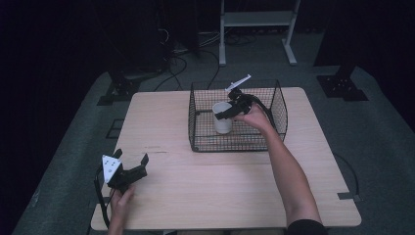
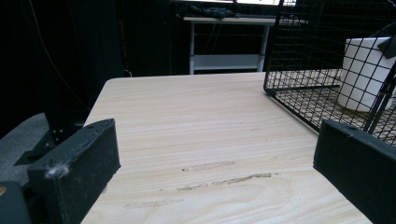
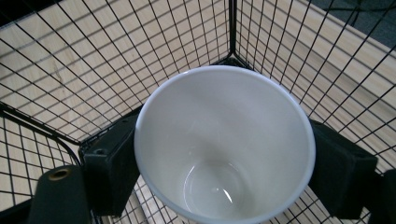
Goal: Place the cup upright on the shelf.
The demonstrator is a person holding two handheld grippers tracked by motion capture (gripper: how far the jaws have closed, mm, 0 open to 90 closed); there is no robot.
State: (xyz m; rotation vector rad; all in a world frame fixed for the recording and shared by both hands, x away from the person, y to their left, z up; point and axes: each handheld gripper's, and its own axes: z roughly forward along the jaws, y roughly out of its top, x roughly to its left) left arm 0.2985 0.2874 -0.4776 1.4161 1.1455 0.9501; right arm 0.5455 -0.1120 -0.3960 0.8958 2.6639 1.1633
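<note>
Left gripper [image 1: 131,169] sits low at the near left corner of the table [image 1: 195,196], the left hand [image 1: 120,200] behind it with the forearm coming in from the bottom edge; a grey three-cornered plate tops its body. Its jaws stand wide apart with nothing between them, and in the left gripper view they frame bare tabletop [image 2: 196,135]. Right arm reaches well forward and across, bare forearm stretched out, right hand [image 1: 254,116] over the rim of the black wire basket [image 1: 279,105] that stands on the far half of the table. Right gripper [image 1: 226,114] points down and leftward into the basket. Jaws clamped on a white cup [image 1: 222,118], one pad pressing each side of its wall, as the right gripper view shows [image 3: 224,140]. Cup upright, mouth open upward, empty inside, within the basket toward its left half; whether its base rests on the mesh floor cannot be told. Left gripper view catches the cup [image 2: 366,74] through the mesh [image 2: 303,56], well apart from the left gripper.
</note>
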